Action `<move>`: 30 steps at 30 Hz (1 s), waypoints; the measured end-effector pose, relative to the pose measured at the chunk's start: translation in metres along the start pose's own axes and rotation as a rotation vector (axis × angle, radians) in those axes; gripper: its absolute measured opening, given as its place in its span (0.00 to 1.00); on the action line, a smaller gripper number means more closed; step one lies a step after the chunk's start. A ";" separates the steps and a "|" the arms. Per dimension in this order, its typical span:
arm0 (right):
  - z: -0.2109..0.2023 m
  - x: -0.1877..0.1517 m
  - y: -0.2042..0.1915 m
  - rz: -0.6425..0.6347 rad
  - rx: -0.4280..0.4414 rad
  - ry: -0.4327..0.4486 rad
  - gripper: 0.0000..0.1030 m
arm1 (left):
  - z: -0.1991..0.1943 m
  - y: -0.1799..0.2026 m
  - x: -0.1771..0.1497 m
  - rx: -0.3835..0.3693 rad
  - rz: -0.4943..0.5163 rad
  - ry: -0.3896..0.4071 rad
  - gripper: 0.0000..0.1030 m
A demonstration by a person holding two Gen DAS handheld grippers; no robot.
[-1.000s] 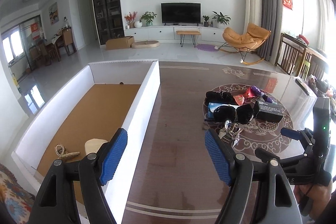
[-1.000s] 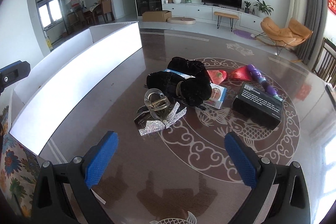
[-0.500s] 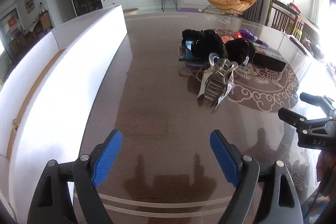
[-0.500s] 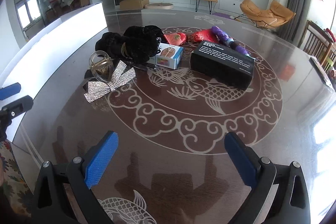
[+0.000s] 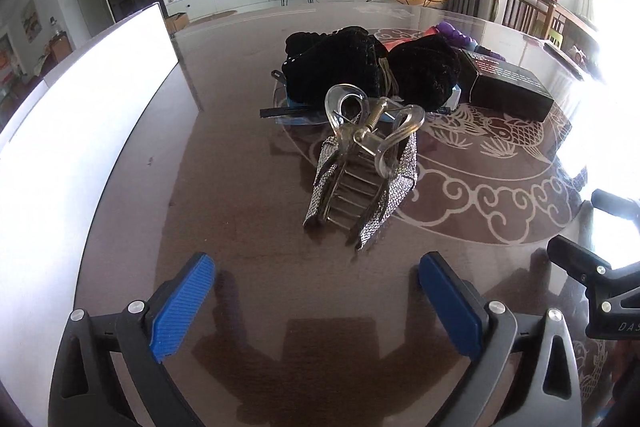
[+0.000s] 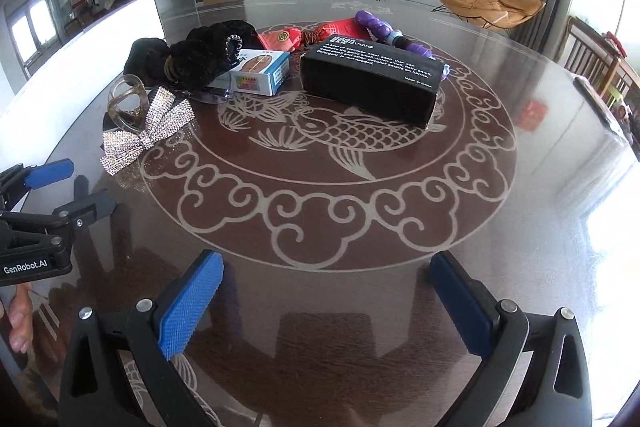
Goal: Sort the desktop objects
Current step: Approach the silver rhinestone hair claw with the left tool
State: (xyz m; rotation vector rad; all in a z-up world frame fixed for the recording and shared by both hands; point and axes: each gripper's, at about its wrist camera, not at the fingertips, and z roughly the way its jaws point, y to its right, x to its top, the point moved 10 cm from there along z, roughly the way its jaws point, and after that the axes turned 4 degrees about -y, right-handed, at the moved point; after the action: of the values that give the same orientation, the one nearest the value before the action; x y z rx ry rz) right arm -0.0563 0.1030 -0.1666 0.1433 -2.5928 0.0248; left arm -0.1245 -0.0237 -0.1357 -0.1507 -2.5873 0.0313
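A rhinestone bow hair claw (image 5: pixel 362 179) with clear handles lies on the dark table straight ahead of my open, empty left gripper (image 5: pixel 316 301). It also shows in the right wrist view (image 6: pixel 146 129) at left. Behind it lie black velvet scrunchies (image 5: pixel 360 65), a small white and blue box (image 6: pixel 258 71), a black box (image 6: pixel 370 79), a red pouch (image 6: pixel 282 39) and a purple item (image 6: pixel 386 31). My right gripper (image 6: pixel 328 307) is open and empty, low over the table's front part, well short of the pile.
A long white box wall (image 5: pixel 76 115) stands along the table's left side. The left gripper's body (image 6: pixel 36 227) sits at the left edge of the right wrist view. The table (image 6: pixel 540 211) carries a fish medallion pattern. Chairs stand at far right.
My left gripper swung away from the white box and dropped low toward the rhinestone hair claw, which now looms closer. The right gripper drew back and turned right. Both stayed open.
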 end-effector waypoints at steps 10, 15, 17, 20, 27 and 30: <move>0.001 0.001 0.000 0.010 -0.007 0.006 1.00 | 0.009 0.003 0.013 -0.038 -0.030 -0.001 1.00; 0.001 0.001 0.000 0.009 -0.006 0.006 1.00 | 0.008 0.003 0.011 -0.039 -0.029 -0.001 1.00; 0.001 0.001 0.000 0.009 -0.006 0.006 1.00 | 0.008 0.003 0.011 -0.038 -0.031 0.000 1.00; 0.001 0.001 0.000 0.009 -0.006 0.006 1.00 | 0.008 0.002 0.011 -0.038 -0.031 0.000 1.00; 0.001 0.001 0.000 0.009 -0.006 0.006 1.00 | 0.008 0.003 0.011 -0.038 -0.031 0.000 1.00; 0.001 0.001 0.000 0.009 -0.006 0.006 1.00 | 0.008 0.003 0.011 -0.038 -0.031 0.000 1.00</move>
State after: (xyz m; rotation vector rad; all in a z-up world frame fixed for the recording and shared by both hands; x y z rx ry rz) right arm -0.0580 0.1028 -0.1671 0.1296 -2.5876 0.0208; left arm -0.1379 -0.0197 -0.1370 -0.1241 -2.5905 -0.0298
